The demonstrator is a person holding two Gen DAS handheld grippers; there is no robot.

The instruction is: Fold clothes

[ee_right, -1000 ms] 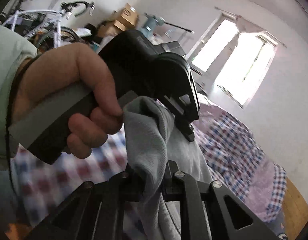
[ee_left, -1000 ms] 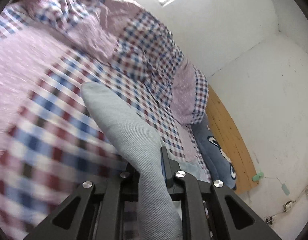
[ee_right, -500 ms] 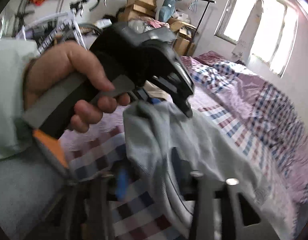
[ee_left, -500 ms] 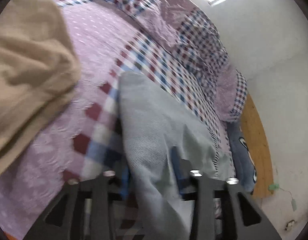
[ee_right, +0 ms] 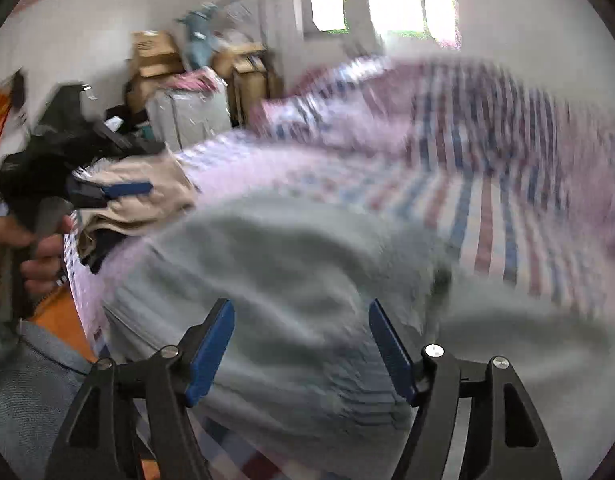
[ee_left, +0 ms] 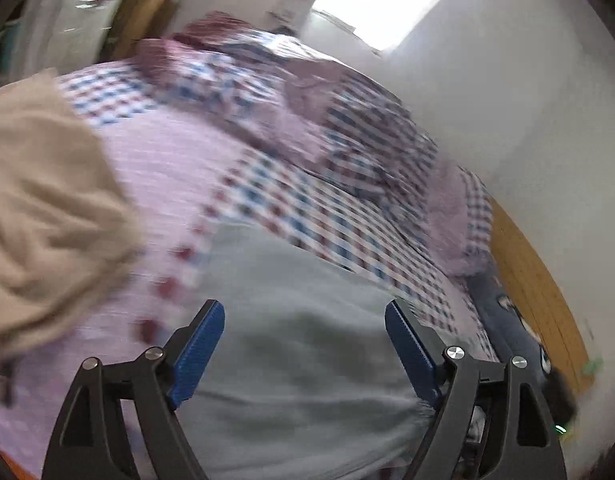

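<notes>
Both grippers had let go of the grey garment [ee_left: 291, 360] they were pinching a second earlier, and it now lay spread on the checked bedspread [ee_left: 307, 208]. At far left sat a beige heap of clothes [ee_left: 39, 216]. Next, the left gripper [ee_left: 303, 344] was opening, its blue pads clear of the cloth below. The right gripper [ee_right: 301, 344] was likewise opening over the garment, gripping nothing. Soft, light and limp, the garment would likely sag and crease; an edge or corner looked the best hold.
</notes>
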